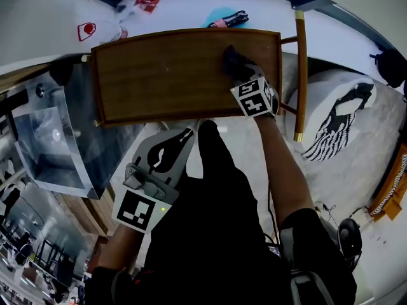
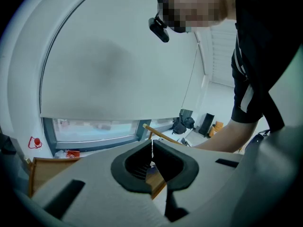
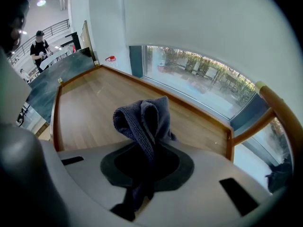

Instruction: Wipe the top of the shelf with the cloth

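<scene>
1. A white sill (image 1: 184, 14) is seen behind a wooden shelf top (image 1: 159, 75), which is bounded by a raised rim.
2. At the far left, a glass table (image 1: 48, 138) is set just beside the shelf's left edge.
3. The left gripper (image 1: 181, 138) is held off the shelf, below its near edge. Its jaws are pressed together with nothing between them.
4. The shelf top is left bare from the left rim across to the cloth.
5. The cloth (image 1: 232, 59), dark and bunched, is clamped between the jaws of the right gripper (image 1: 245, 75) over the top near its far right corner. Contact with the wood cannot be told.
6. A wooden rail (image 1: 300, 75) is seen just beyond the right rim.
</scene>
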Action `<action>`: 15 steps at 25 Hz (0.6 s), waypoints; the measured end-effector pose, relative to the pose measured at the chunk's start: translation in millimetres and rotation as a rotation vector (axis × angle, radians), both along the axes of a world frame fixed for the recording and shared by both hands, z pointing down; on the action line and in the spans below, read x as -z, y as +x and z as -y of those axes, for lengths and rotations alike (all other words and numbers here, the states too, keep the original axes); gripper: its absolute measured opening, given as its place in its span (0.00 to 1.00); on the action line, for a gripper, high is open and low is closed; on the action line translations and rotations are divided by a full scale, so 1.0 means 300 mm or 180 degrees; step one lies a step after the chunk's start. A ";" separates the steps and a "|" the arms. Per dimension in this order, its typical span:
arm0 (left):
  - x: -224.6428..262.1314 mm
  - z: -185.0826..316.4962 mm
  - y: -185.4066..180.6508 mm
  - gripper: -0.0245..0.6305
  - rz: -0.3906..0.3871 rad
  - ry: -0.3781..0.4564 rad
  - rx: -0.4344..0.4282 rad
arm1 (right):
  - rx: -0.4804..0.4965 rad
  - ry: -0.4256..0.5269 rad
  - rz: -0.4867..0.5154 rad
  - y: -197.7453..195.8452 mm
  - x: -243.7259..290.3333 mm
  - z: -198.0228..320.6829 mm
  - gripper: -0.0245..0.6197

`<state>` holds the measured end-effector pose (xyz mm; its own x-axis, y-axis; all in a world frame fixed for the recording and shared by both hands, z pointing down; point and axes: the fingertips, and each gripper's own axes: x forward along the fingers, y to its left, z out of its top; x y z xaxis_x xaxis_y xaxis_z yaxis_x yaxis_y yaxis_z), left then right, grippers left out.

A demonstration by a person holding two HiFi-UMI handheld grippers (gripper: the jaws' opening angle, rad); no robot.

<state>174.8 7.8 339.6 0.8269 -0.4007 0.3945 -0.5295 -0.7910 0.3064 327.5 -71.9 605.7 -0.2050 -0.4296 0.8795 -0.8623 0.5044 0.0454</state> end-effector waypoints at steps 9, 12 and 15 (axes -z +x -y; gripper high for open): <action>0.007 0.013 0.064 0.07 -0.0031 0.0008 -0.0086 | -0.0183 -0.0030 -0.0085 0.123 0.003 -0.009 0.11; 0.013 0.019 0.071 0.07 -0.0054 0.0010 -0.0087 | -0.0217 -0.0047 -0.0135 0.145 0.004 -0.010 0.11; 0.024 0.024 0.060 0.07 -0.0068 0.0026 -0.0062 | -0.0269 -0.0061 -0.0173 0.159 0.006 -0.012 0.11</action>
